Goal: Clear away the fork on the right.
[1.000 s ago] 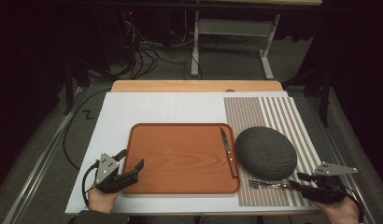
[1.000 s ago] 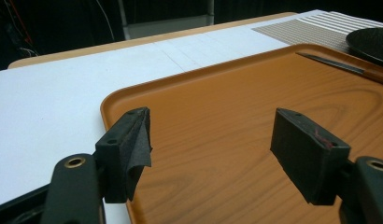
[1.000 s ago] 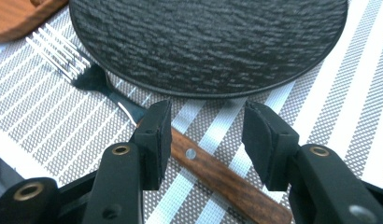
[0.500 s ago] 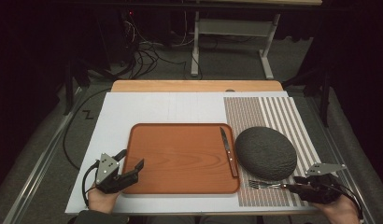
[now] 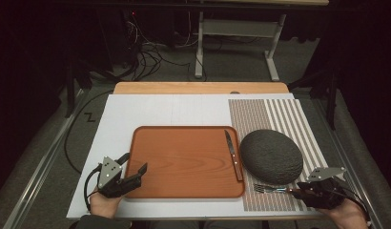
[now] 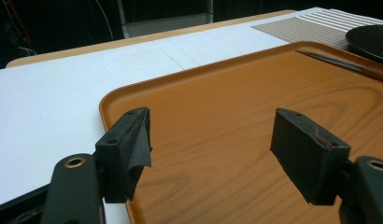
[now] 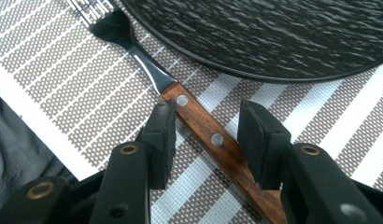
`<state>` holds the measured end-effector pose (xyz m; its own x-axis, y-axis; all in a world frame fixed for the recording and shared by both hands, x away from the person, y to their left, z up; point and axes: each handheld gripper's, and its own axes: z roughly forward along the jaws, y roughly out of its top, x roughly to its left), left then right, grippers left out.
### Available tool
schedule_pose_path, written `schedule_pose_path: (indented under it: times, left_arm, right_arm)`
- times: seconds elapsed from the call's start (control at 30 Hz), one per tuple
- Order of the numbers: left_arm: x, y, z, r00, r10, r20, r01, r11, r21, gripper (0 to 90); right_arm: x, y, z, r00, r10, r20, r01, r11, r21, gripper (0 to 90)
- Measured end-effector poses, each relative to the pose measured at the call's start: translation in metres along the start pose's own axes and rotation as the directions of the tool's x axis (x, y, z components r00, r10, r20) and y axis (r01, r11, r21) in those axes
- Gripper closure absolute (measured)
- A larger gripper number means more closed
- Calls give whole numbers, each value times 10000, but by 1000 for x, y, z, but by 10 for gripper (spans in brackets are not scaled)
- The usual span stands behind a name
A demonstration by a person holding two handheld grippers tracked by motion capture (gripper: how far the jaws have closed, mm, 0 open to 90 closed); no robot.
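A fork with a wooden handle lies on the striped placemat in front of a dark round plate. My right gripper sits low over the handle, and its jaws have just been closing. In the right gripper view the handle runs between the pads. A gap remains at the right pad, so it is open. My left gripper hovers open over the front left corner of the orange tray, nothing between its pads. A knife lies along the tray's right side.
Tray and placemat rest on a white board with a wooden strip behind it. The plate stands just beyond the fork. The table's front edge is right behind both hands. Cables and a metal stand are on the floor beyond.
The right gripper has edged left along the fork's handle and its jaws have narrowed around it. The left gripper has stayed put.
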<state>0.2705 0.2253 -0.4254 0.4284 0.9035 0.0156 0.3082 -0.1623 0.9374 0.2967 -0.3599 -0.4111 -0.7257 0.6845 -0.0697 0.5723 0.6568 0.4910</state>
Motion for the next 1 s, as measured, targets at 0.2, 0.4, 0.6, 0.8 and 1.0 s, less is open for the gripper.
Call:
schedule_pose_path:
  times: [0.2, 0.4, 0.6, 0.8, 1.0]
  left_arm:
    - [0, 0, 0, 10000, 2, 11, -2, 10000, 9, 288]
    - [0, 0, 0, 10000, 8, 8, -8, 10000, 20, 288]
    - [1, 0, 0, 9999, 3, -123, -3, 10000, 24, 282]
    - [1, 0, 0, 9999, 8, -110, -7, 10000, 30, 283]
    - [0, 0, 0, 10000, 9, -97, -8, 10000, 36, 282]
  right_arm:
    - [2, 2, 2, 9975, -606, -368, 615, 9978, 236, 618]
    - [3, 3, 2, 9926, -1067, -579, 1084, 9937, 271, 665]
    - [6, 6, 3, 9814, -1650, -980, 1680, 9855, 233, 726]
    - [10, 11, 5, 9712, -2066, -1188, 2109, 9772, 240, 768]
    - [11, 13, 7, 9642, -2350, -1231, 2397, 9706, 241, 775]
